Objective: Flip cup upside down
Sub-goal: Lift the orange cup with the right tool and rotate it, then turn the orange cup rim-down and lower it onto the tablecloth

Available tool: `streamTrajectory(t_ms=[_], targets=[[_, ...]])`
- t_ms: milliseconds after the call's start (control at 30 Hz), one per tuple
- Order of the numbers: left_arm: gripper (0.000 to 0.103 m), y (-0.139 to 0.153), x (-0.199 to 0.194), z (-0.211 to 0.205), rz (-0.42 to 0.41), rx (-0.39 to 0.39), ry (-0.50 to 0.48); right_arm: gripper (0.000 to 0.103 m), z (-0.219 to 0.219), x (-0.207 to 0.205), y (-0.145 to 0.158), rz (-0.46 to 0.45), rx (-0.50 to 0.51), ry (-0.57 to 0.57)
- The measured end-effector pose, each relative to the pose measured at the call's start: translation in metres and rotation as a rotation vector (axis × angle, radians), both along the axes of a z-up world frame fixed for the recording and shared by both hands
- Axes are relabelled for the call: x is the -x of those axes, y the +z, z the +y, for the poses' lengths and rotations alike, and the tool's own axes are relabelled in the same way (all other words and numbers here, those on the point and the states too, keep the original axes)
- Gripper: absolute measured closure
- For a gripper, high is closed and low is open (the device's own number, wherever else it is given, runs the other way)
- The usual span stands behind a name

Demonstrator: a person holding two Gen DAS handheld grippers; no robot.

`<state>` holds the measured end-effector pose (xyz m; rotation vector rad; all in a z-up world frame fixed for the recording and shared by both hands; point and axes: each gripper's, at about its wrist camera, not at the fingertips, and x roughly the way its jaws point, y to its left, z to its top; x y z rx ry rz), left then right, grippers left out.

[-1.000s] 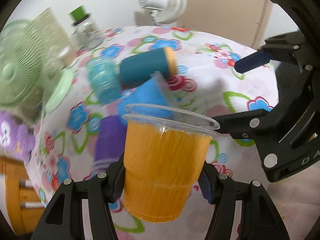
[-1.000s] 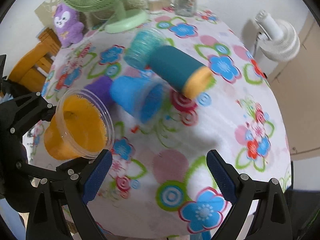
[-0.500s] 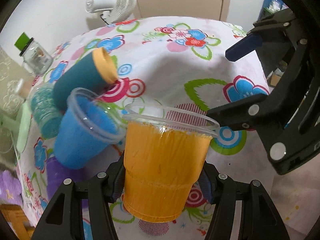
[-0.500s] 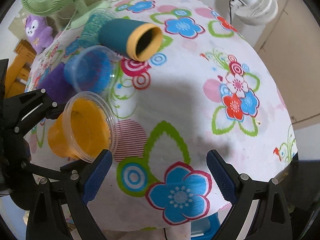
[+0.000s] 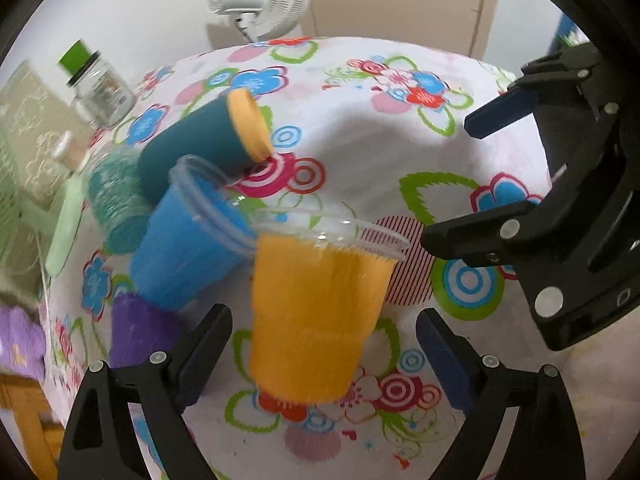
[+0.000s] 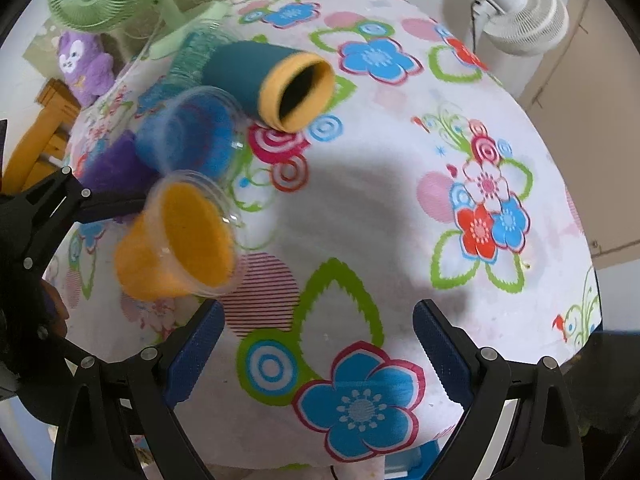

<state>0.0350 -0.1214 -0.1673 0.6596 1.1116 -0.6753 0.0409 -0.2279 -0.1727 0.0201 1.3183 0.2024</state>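
Covering table, floral cloth (image 6: 380, 208)

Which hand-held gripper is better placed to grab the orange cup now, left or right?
Left. The orange-lined clear plastic cup sits between the open fingers of the left hand-held gripper, rim up. The right hand-held gripper is open over bare floral tablecloth, with the cup off to its side.
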Motion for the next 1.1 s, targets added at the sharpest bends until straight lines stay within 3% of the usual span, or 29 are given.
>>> streamTrajectory(t_ms=[233, 400, 667, 867, 1100], targets=[[0.003, 0.039, 0.012, 0.026, -0.016, 0.070, 0.186, 0.006, 0.016, -0.003, 0.034, -0.043, -0.005, 0.106], [0.002, 0.053, 0.015, 0.057, 0.037, 0.152, 0.423, 0.006, 0.036, -0.010, 0.051, -0.044, -0.021, 0.209], [0.002, 0.054, 0.024, 0.102, 0.071, 0.230, 0.773, 0.006, 0.078, -0.015, 0.059, -0.097, 0.060, 0.463], [0.002, 0.050, 0.034, 0.105, 0.049, 0.190, 0.876, 0.007, 0.102, -0.016, 0.055, -0.132, 0.138, 0.672], [0.002, 0.029, 0.045, 0.108, 0.134, 0.230, 0.977, 0.014, 0.132, -0.010, 0.042, -0.124, 0.231, 0.948]])
